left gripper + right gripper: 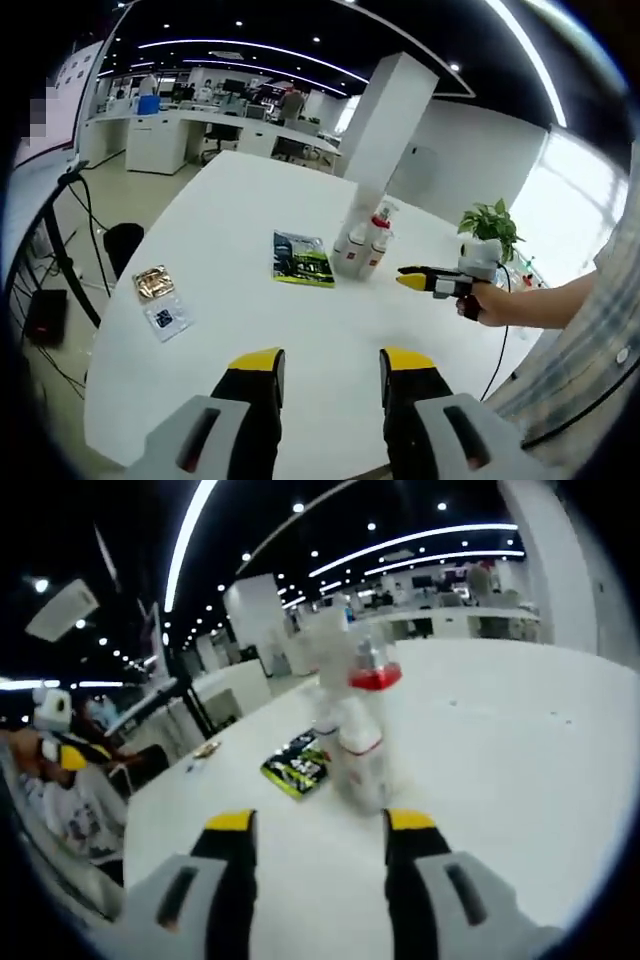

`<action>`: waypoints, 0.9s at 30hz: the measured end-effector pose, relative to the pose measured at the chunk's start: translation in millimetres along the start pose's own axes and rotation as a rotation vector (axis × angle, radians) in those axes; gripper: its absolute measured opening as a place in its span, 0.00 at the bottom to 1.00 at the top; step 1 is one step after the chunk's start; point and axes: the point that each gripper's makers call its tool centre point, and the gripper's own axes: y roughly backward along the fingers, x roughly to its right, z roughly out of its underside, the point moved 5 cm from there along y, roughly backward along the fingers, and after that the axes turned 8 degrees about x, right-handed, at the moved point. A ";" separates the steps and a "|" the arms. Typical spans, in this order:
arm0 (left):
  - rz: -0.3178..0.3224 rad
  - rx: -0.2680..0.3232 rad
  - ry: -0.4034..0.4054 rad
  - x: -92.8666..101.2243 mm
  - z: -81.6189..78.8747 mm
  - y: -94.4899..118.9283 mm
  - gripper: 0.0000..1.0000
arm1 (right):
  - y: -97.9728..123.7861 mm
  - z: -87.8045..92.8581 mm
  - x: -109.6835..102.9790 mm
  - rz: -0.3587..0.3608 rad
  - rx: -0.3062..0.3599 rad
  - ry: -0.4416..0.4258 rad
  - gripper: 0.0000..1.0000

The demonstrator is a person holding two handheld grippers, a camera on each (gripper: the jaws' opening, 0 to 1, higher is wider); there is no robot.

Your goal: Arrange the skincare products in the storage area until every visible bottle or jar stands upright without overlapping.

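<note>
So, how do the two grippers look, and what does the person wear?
Left gripper: black jaws with yellow tips on grey housings with dark slots. Right gripper looks the same; in the left gripper view it shows yellow-tipped black jaws and a black body. The person's shirt is light with a checked pattern.

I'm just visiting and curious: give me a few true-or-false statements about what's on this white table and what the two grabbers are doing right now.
1. The bottles stand upright in a cluster. True.
2. The left gripper is clamped on a bottle. False: its jaws are open and hold nothing.
3. A dark green packet lies flat beside the bottles. True.
4. The right gripper holds the packet. False: it is open, empty, with the bottles just ahead.
5. A potted plant stands on the table. True.
</note>
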 end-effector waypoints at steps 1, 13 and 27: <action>0.000 -0.007 -0.001 -3.4 0.8 -1.2 0.40 | 0.0 -0.6 -2.7 -0.006 -0.003 0.000 0.49; 0.003 -0.096 -0.104 -63.4 -15.8 -15.1 0.48 | 23.3 -15.4 -62.0 -0.068 0.016 -0.034 0.54; 0.033 -0.218 -0.272 -122.8 -23.6 -42.1 0.58 | 39.5 -20.7 -130.0 -0.098 0.007 -0.029 0.58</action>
